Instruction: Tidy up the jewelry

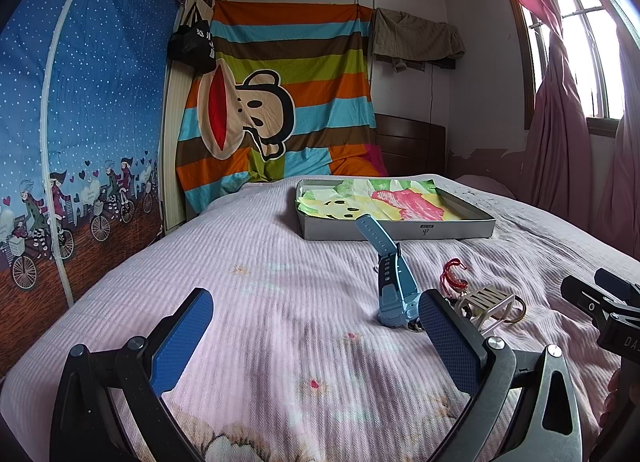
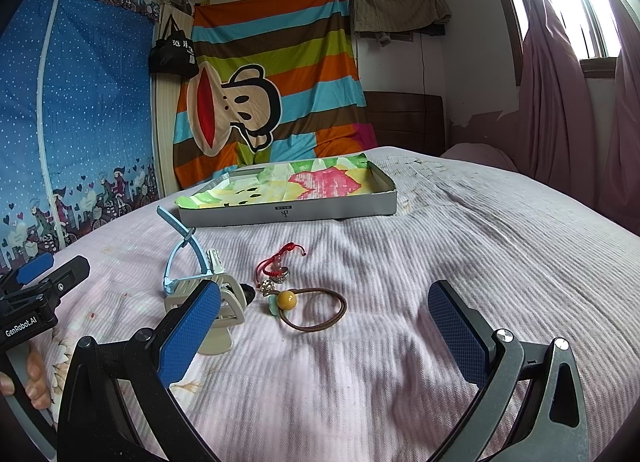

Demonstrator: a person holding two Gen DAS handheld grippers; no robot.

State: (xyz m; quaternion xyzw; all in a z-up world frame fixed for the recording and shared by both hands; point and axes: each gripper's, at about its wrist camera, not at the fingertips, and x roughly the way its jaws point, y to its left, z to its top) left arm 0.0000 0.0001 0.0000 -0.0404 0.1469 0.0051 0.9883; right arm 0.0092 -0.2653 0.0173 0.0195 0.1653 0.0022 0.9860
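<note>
On the pink bed, toward its middle, the jewelry lies in a small cluster: a light blue watch standing on its case with the strap arching upward, a cream hair claw clip just beside it, a red cord bracelet with a small charm, and a brown hair tie carrying a yellow bead and a pale green one. The bracelet's charm end lies near the hair tie's beads; whether they touch cannot be told. Farther up the bed, toward the headboard, sits a shallow grey box lined with a bright cartoon cloth, well apart from the cluster. The left gripper hovers low over the bed with its blue-padded fingers spread wide, the watch just inside its right finger. The right gripper is likewise spread wide, with the hair tie between its fingers and the clip behind its left finger. Neither holds anything.
</note>
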